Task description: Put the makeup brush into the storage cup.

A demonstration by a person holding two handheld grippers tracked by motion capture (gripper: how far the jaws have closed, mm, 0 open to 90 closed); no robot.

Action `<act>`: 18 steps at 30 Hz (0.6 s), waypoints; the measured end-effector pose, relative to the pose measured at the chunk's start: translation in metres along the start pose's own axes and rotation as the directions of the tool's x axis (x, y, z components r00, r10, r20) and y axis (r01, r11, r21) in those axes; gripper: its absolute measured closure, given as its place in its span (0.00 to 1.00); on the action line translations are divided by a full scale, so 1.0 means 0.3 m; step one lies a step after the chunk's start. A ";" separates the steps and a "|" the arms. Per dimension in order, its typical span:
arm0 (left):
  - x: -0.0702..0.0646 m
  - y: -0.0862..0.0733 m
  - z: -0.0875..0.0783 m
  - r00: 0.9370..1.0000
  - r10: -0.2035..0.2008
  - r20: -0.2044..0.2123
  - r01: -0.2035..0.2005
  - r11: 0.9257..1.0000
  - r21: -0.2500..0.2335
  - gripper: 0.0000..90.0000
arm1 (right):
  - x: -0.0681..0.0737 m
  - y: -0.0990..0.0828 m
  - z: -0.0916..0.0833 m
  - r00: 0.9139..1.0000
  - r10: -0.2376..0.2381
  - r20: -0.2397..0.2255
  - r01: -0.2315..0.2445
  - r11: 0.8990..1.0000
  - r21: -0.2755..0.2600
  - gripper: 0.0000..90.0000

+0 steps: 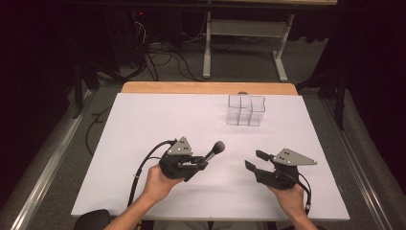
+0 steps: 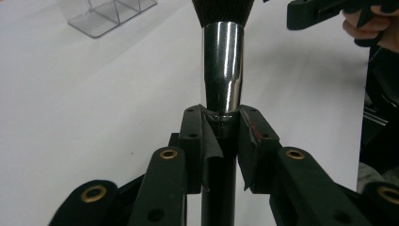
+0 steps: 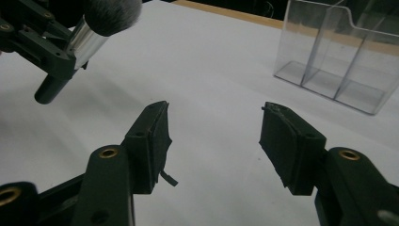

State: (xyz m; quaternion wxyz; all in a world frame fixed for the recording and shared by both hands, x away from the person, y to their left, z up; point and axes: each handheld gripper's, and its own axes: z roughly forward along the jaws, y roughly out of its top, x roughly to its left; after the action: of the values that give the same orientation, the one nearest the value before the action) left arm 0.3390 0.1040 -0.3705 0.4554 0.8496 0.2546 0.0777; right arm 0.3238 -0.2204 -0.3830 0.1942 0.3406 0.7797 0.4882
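My white table (image 1: pixel 143 143) is brightly lit from above while the room behind stays dark. Shadows are soft. The brush ferrule (image 2: pixel 223 66) shows glare; near jaws look slightly blurred.

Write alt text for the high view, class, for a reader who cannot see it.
A person's left gripper clamps a makeup brush, its bristle head angled up to the right, above a white table. The right gripper is beside it, jaws apart with nothing between them. A clear divided organizer stands toward the table's far edge.
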 end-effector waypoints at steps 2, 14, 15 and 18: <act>-0.003 0.001 0.007 1.000 0.009 -0.009 -0.009 1.000 0.003 0.81 | 0.009 0.005 0.008 1.000 -0.001 0.020 0.001 1.000 -0.006 0.42; -0.010 0.002 0.026 1.000 -0.001 -0.002 0.001 1.000 -0.017 0.81 | 0.033 0.023 0.045 0.998 0.030 -0.046 -0.031 0.999 -0.022 0.41; -0.013 0.001 0.029 1.000 0.000 0.002 0.001 1.000 -0.017 0.81 | 0.031 0.022 0.049 0.998 0.042 -0.054 -0.043 0.999 -0.022 0.41; -0.023 -0.001 0.027 1.000 0.002 0.010 -0.002 1.000 -0.017 0.81 | 0.026 0.020 0.065 0.993 0.081 -0.084 -0.083 0.996 -0.015 0.41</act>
State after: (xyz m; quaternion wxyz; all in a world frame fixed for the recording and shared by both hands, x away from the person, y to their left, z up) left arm 0.3360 0.0948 -0.3748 0.4636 0.8463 0.2510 0.0762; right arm 0.3329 -0.2007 -0.3861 0.1445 0.3499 0.7678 0.5169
